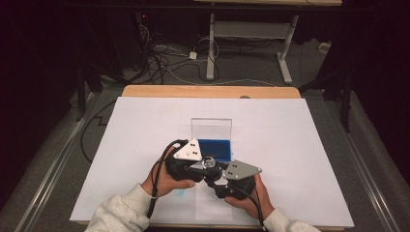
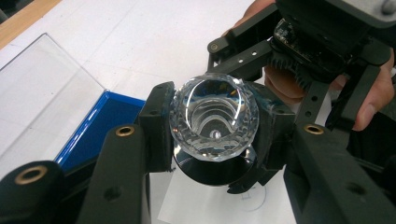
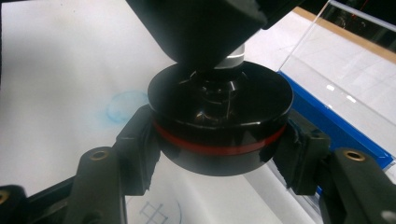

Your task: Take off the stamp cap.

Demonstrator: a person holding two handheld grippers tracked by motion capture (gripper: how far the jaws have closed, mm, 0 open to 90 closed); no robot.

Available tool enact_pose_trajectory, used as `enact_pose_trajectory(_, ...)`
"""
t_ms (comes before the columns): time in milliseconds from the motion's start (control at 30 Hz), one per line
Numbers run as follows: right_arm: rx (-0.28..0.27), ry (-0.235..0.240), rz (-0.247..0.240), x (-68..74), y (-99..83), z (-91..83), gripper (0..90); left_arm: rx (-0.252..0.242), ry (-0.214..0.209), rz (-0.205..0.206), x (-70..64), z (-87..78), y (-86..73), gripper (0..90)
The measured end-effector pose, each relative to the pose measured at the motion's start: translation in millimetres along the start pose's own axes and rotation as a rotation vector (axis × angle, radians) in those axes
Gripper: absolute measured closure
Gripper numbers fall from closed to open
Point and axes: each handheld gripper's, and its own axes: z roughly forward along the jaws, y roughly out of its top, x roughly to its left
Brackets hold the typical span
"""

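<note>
Left tool [image 2: 212, 135] pinches a faceted crystal knob [image 2: 214, 119], jaws pressed on both sides. Right tool [image 3: 219, 154] clamps the round black base [image 3: 219, 123] with red band, just below the knob. Both parts are held off the counter [image 1: 300, 159], just in front of the blue-lined clear case [image 1: 215, 147]. Knob sits on the base's centre, joined along one shared axis running from one tool's grip to the other's. Hands nearly touch; likely next move is a twist or pull along that axis, judged from the grips
</note>
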Motion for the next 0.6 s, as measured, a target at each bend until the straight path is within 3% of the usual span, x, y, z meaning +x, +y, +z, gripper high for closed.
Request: enact_pose_trajectory(600,0.019,0.002,0.009,-0.8,3.2,-3.7,38.9,-0.049,0.005,0.006,-2.4,-0.4,-3.6,54.7)
